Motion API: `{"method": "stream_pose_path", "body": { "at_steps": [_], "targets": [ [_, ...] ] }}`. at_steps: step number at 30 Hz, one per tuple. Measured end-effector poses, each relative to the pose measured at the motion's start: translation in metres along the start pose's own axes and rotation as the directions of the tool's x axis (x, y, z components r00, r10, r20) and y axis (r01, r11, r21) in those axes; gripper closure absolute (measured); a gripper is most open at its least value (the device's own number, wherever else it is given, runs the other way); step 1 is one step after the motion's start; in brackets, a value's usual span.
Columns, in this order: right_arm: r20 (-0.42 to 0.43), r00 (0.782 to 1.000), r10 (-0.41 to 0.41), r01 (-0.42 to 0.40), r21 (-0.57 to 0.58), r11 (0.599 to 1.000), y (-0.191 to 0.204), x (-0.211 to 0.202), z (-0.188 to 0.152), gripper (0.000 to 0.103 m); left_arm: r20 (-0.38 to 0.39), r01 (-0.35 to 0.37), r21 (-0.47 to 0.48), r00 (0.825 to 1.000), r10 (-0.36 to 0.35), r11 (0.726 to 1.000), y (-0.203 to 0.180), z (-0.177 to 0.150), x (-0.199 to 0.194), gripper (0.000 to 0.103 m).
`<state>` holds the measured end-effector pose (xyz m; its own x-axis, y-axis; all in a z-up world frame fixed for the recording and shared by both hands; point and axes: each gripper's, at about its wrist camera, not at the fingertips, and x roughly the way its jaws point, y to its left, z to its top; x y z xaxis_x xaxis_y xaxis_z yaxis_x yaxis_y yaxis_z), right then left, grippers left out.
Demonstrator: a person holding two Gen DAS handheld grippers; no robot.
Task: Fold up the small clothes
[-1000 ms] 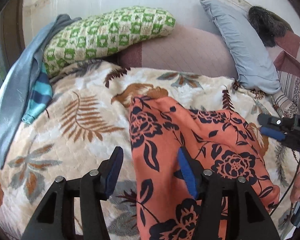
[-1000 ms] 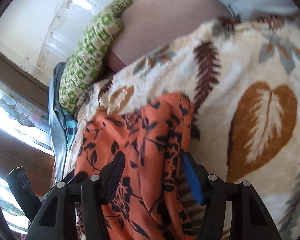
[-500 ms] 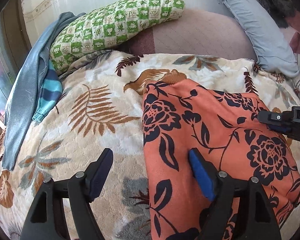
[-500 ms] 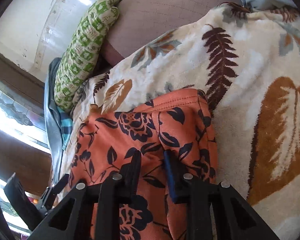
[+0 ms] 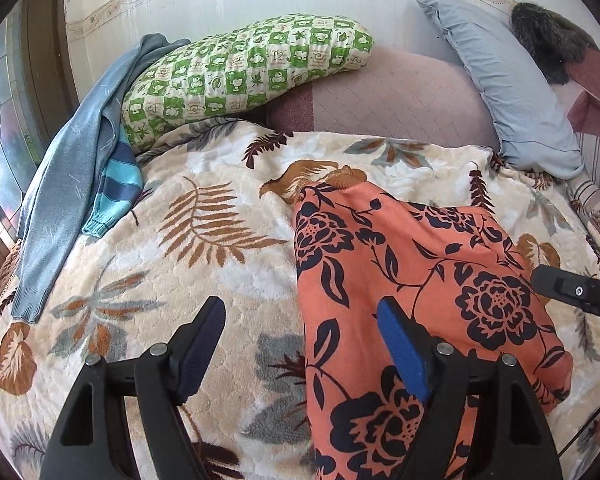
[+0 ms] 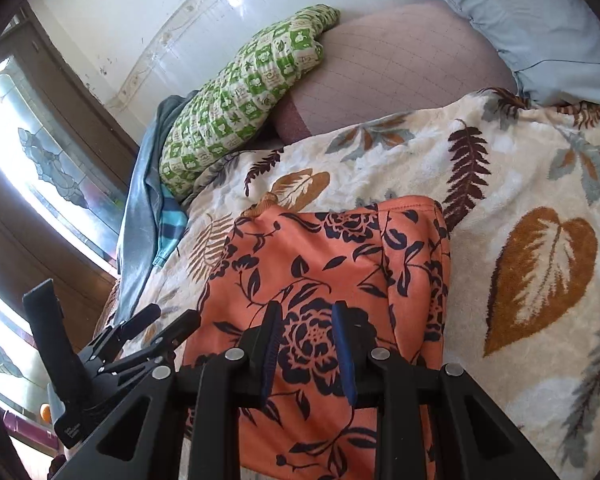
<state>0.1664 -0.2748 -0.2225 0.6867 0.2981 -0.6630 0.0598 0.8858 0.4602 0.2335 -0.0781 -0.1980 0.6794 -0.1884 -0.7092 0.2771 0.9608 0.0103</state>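
Note:
An orange garment [image 5: 420, 272] with dark flowers lies flat on a leaf-patterned blanket [image 5: 180, 272]. My left gripper [image 5: 300, 306] stands wide open astride the garment's left edge, with one finger over the blanket and the other over the cloth. The right gripper [image 6: 306, 308] hovers low over the garment [image 6: 332, 256] near its right side. Its jaws are narrow, with a gap between them, and a printed flower lies flat in that gap. The pads do not visibly pinch the cloth. In the left wrist view the right gripper [image 5: 572, 292] shows at the garment's right edge.
A green checked pillow [image 5: 244, 68], a mauve cushion [image 5: 388, 100] and a grey-blue pillow [image 5: 508, 88] line the back wall. A blue top with a striped sleeve [image 5: 72, 176] lies along the blanket's left edge, by a window. Bare blanket [image 6: 520, 184] spreads right of the garment.
The right jaws narrowed from wide to a small gap and slid back over the cloth. The garment went from bunched to spread flat. The left jaws widened a little.

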Motion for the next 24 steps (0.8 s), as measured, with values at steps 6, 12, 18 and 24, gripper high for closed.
{"method": "stream_pose_path", "body": {
  "at_steps": [6,12,18,24],
  "targets": [
    [-0.114,0.992,-0.048,0.055,0.057,0.997,-0.017,0.022,-0.024,0.074,-0.034,-0.019,0.017,0.999,0.019,1.000,-0.003,-0.017,-0.001,0.024],
    [-0.094,0.995,-0.039,0.047,0.084,0.995,-0.023,0.021,-0.037,0.074,-0.081,-0.049,0.037,0.995,0.051,0.998,-0.007,-0.038,0.012,0.013],
    [-0.036,0.998,-0.045,0.047,0.052,0.998,-0.008,-0.006,-0.043,0.074,-0.022,-0.069,0.051,0.997,0.070,0.996,-0.011,-0.040,-0.014,0.013],
    [0.140,0.985,-0.099,0.106,-0.046,0.993,0.029,-0.055,-0.045,0.074,0.051,-0.064,0.004,0.997,0.064,0.998,-0.010,-0.039,-0.051,0.013]
  ]
}}
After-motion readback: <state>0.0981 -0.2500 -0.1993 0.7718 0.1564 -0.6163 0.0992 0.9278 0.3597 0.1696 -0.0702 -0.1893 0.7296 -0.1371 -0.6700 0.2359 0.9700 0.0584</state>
